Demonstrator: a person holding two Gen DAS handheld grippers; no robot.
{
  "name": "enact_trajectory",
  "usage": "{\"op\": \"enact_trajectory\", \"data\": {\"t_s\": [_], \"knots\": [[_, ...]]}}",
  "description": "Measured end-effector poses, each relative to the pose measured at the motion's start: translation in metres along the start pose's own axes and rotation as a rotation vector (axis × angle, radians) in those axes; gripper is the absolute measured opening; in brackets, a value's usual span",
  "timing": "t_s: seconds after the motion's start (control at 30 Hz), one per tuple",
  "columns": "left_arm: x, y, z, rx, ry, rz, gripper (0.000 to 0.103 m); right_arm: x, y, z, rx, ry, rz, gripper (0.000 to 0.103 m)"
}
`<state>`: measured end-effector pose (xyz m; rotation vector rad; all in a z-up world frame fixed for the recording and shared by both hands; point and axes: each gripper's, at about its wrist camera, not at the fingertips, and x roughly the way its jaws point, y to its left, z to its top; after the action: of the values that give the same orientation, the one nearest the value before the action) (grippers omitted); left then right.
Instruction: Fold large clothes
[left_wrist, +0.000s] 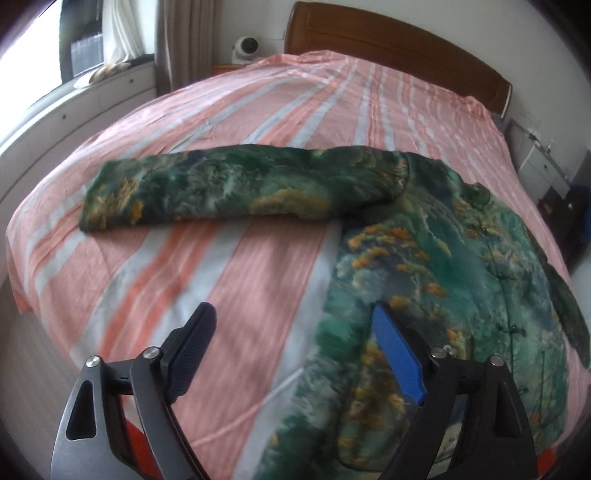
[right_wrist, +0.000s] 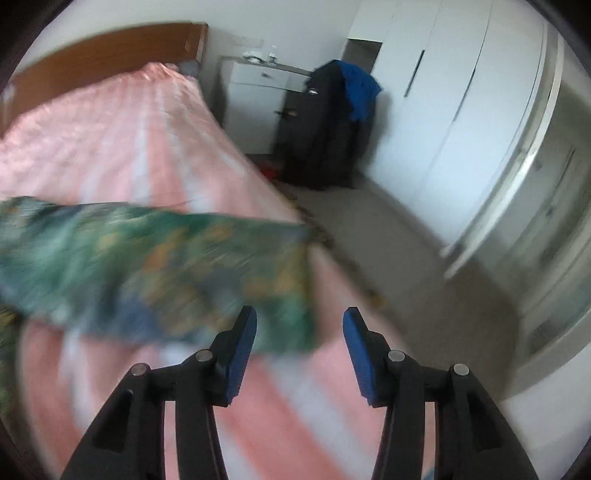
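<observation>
Garment check: large green padded jacket (left_wrist: 424, 258) with a yellow-and-white landscape print lies flat on the bed (left_wrist: 258, 122), which is covered by a pink-and-grey striped sheet. In the left wrist view the jacket body fills the near right part of the bed, front side up, a row of small dark knot buttons (left_wrist: 511, 326) running down its right half. One sleeve (left_wrist: 229, 188) stretches out straight to the left across the middle of the bed, cuff at far left, flat on the sheet. Left tongs (left_wrist: 293, 325) hover above the near edge of the jacket body, released, wide apart, nothing between the pads; the blue right-hand pad sits over the fabric, the dark left-hand pad over bare sheet. Contact with the cloth: cannot tell. Right wrist view is heavily motion-blurred. Right tongs (right_wrist: 300, 321) are released as well, blue pads apart with a clear gap, nothing gripped. The other sleeve (right_wrist: 155, 273) lies across the bed just beyond them, its end near the right edge of the mattress. Brown wooden headboard (left_wrist: 388, 44) at the far end. Beyond the bed on the right: white nightstand (right_wrist: 258, 99), dark chair draped with black and blue clothing (right_wrist: 340, 110), white wardrobe doors (right_wrist: 443, 92).
</observation>
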<state>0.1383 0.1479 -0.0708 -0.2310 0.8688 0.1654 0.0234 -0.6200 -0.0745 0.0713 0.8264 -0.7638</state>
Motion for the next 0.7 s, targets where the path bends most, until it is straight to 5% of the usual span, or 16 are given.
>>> {"op": "enact_trajectory", "data": {"t_s": [0.13,0.3,0.5,0.7], "knots": [[-0.010,-0.014,-0.018,0.012,-0.093,0.025,0.097,-0.064,0.050,-0.051,0.022,-0.065,0.248,0.078],[-0.020,-0.040,-0.031,0.115,-0.149,0.058,0.099,-0.121,0.109,-0.109,-0.008,-0.143,0.443,0.082],[-0.028,-0.068,-0.048,0.229,-0.164,0.045,0.103,-0.150,0.131,-0.138,-0.053,-0.278,0.429,0.092],[-0.027,-0.074,-0.057,0.208,-0.130,-0.059,0.103,-0.161,0.121,-0.148,-0.046,-0.330,0.404,0.092]]}}
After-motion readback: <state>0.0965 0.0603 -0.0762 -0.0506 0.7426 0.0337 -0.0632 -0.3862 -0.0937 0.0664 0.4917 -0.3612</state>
